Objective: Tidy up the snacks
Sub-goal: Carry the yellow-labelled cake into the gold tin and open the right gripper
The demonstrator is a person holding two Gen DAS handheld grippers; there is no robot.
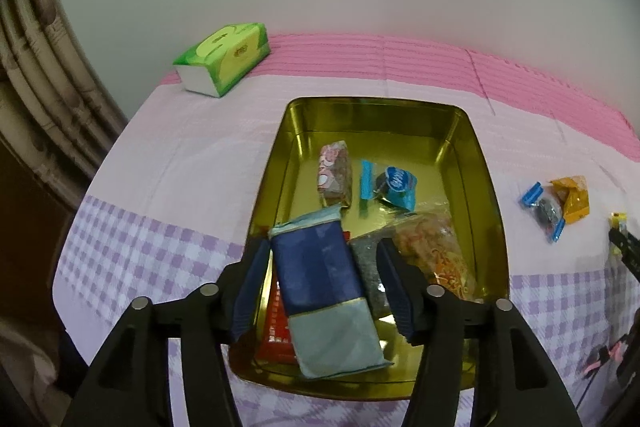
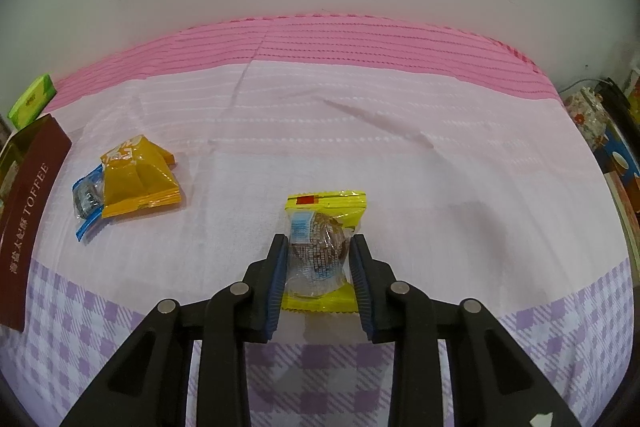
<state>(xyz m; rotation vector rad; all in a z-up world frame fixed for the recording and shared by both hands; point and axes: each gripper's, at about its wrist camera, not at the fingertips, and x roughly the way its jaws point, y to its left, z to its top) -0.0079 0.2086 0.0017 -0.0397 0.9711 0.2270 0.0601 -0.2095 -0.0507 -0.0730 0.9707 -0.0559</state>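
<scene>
A gold tin (image 1: 486, 187) lies open on the cloth and holds several snack packets. My left gripper (image 1: 324, 259) is above its near end, open, with a blue and pale-teal packet (image 1: 320, 279) lying loose between the fingers inside the tin. My right gripper (image 2: 319, 259) has its pads against both sides of a yellow-edged clear packet (image 2: 320, 247) with a brown snack, resting on the cloth. An orange packet (image 2: 136, 179) lies partly over a blue-edged packet (image 2: 86, 201) to the left; both show in the left wrist view too (image 1: 572, 199).
A green tissue pack (image 1: 224, 57) sits at the far left by the wall. The tin's maroon side reads TOFFEE (image 2: 28, 223) at the left edge of the right wrist view. Cluttered items (image 2: 608, 139) stand beyond the table's right edge.
</scene>
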